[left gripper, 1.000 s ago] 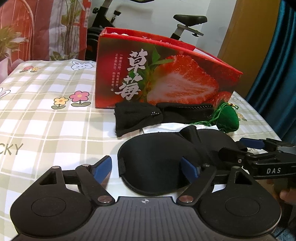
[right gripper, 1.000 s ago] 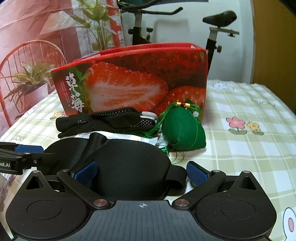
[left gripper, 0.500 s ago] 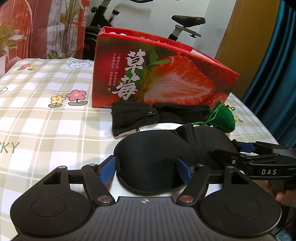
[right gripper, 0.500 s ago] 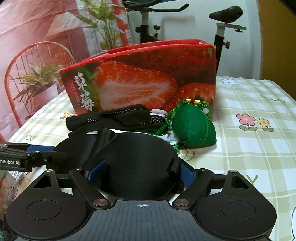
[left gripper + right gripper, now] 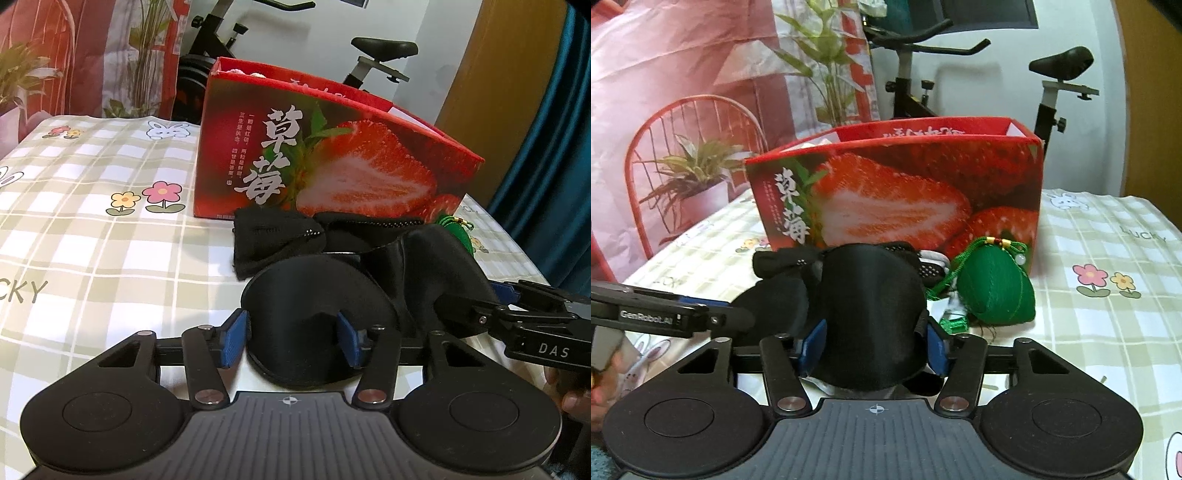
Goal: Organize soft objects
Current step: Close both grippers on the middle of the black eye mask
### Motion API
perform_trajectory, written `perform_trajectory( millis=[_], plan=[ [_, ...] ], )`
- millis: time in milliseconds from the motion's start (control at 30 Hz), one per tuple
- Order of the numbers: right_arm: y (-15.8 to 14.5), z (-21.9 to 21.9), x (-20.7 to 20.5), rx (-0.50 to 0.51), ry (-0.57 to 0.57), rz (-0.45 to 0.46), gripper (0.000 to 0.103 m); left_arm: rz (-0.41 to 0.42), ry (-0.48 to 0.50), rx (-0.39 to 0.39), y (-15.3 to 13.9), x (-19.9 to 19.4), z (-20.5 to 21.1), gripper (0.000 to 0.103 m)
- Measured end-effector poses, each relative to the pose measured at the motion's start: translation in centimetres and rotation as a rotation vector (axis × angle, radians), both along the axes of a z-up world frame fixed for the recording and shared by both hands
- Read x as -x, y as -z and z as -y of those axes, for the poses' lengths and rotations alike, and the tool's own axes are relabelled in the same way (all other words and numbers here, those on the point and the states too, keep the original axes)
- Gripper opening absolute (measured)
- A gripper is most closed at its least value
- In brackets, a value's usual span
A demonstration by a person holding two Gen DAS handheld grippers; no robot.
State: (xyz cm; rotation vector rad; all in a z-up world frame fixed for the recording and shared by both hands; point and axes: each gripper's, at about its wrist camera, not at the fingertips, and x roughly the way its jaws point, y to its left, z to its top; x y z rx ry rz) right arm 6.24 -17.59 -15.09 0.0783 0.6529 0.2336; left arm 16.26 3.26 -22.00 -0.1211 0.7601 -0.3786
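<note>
Checked tablecloth spread wide, with bare cloth to the left in the left view and to the right in the right view. Open strawberry box standing at the back, close behind the soft things. Black eye mask lifted between both tools, one cup in each. Left gripper clamped on the near cup; right gripper pinched tight on the other cup, bunching it upward. Black gloves lying against the box front. Green stuffed pouch plain in the right view, barely peeking past the mask in the left.
</note>
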Motion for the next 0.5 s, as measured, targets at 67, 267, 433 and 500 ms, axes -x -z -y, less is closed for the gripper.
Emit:
perform_trajectory(
  millis=[67, 267, 433, 500],
  plan=[
    [-0.17, -0.01, 0.05, -0.005, -0.005, 0.005, 0.05, -0.004, -0.001, 0.002, 0.08, 0.0, -0.07, 0.056],
    [-0.68, 0.09, 0.27, -0.018, 0.006, 0.026, 0.05, -0.009, 0.0, 0.005, 0.2, -0.03, -0.14, 0.057],
    [-0.93, 0.5, 0.39, -0.06, 0.012, 0.025, 0.051, -0.008, 0.001, 0.003, 0.24, -0.02, -0.08, 0.057],
    [-1.03, 0.63, 0.45, -0.067, 0.017, 0.031, 0.051, -0.007, 0.002, 0.001, 0.27, -0.03, -0.03, 0.057]
  ],
)
